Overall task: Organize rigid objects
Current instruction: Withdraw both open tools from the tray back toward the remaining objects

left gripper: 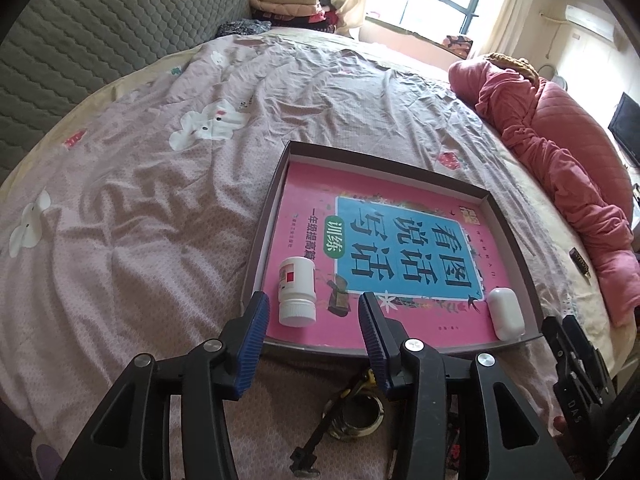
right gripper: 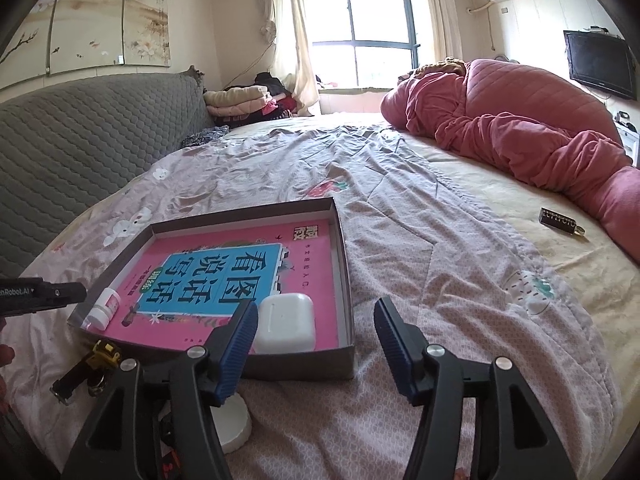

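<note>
Shallow grey cardboard box (left gripper: 514, 236) on bed holds pink book, white pill bottle (left gripper: 296, 294), white earbud case (right gripper: 286, 322) | outside its near edge: yellow-black tool (right gripper: 102, 354), metal ring (left gripper: 356, 416), white disc (right gripper: 234, 426); beyond its right: dark keychain tag (right gripper: 558, 220) | my left gripper (left gripper: 312, 344) and right gripper (right gripper: 316, 344) gape wide, empty | roughly halfway.

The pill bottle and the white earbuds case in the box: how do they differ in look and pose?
The pill bottle is a cylinder with a ribbed cap and a red-marked label; the earbuds case is a plain rounded block. The pill bottle lies on its side near the box's left wall, while the earbuds case lies flat at the right corner. Both are white and rest on the pink book.
</note>
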Available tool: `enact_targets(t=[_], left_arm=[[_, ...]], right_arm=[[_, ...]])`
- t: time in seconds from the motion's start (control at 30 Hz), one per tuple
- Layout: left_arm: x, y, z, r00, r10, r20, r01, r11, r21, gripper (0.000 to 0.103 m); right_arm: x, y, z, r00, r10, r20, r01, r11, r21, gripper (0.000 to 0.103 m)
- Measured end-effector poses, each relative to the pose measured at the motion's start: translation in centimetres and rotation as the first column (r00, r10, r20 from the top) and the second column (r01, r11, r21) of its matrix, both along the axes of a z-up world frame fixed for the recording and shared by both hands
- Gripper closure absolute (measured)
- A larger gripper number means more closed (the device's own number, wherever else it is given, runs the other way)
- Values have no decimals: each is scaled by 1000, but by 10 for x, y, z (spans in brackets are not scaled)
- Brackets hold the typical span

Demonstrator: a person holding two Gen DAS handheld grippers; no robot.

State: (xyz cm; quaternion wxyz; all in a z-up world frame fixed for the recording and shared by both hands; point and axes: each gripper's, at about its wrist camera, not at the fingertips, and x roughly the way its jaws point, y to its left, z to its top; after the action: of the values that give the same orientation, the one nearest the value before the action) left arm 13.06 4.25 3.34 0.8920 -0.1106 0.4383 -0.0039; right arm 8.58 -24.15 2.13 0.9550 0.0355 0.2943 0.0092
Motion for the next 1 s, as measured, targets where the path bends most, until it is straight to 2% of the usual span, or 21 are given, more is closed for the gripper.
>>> enact_targets(t=[0.13, 0.67, 1.0], left_arm=[[-7, 4, 3, 1000, 1, 11, -1, 1000, -10, 49], [-34, 9, 6, 1000, -4, 23, 4, 1000, -28, 39], [-47, 4, 12, 999, -17, 33, 18, 999, -37, 37]], right_arm=[[-4, 2, 1, 1000, 9, -4, -9, 1000, 1, 42], [-30, 6, 8, 1000, -6, -13, 6, 1000, -11, 40], [-47, 13, 14, 1000, 21, -15, -22, 999, -27, 40]])
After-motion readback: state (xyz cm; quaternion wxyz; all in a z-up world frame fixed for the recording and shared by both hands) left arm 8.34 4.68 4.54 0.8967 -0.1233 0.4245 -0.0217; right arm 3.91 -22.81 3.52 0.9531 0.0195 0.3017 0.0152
